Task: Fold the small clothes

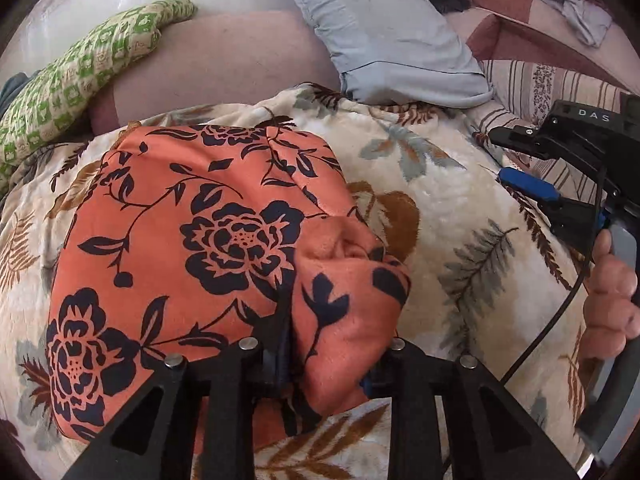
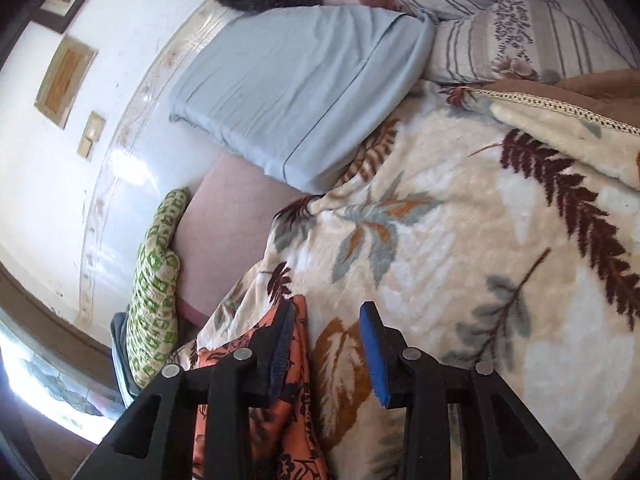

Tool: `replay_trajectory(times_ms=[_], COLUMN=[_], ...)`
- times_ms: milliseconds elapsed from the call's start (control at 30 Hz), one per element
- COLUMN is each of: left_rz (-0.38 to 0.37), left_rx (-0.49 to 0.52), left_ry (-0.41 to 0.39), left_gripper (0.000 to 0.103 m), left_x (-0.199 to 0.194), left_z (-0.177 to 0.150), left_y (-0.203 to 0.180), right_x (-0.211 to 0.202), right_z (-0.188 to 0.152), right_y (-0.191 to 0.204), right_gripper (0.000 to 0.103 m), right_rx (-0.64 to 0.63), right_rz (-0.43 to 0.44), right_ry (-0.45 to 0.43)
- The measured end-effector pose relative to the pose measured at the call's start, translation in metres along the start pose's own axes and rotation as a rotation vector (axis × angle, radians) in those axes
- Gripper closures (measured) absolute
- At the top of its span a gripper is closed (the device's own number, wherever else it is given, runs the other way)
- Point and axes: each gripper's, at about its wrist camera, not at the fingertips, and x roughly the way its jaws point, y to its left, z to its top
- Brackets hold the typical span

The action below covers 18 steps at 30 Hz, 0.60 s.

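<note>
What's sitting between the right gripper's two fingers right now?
Nothing held: in the right wrist view only the leaf-print blanket shows between the right gripper's fingers. The orange cloth lies beside the left finger, outside the gap.

Orange garment (image 1: 200, 240) with navy flowers; cream blanket (image 2: 460, 260) with brown, grey-blue fern leaves; pale blue pillow (image 2: 288, 92); green-checked cloth (image 1: 80, 80).

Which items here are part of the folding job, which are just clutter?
In the job:
orange floral garment
left gripper, fabric bunched between its fingers
right gripper, open beside the garment

Lying about:
leaf-print blanket
blue pillow
green checked cloth
striped pillow
</note>
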Motion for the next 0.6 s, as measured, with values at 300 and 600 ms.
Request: replay_trajectory(times_ms=[300,600], left_rz=[-0.033,0.327], left_rx=[-0.038,-0.086], left_ry=[-0.200,0.067], left_gripper=[0.025,0.024], left_x=[-0.099,-0.032], left_z=[0.034,-0.002], left_y=[0.047,0.122], right_x=[0.007,0.037], right_z=[-0.011,-0.070], right_y=[0.031,0.103], right_gripper=[0.064,0.064], right_rx=[-0.108,-0.257], right_rz=[0.095,0.418], right_ry=[0.067,0.394])
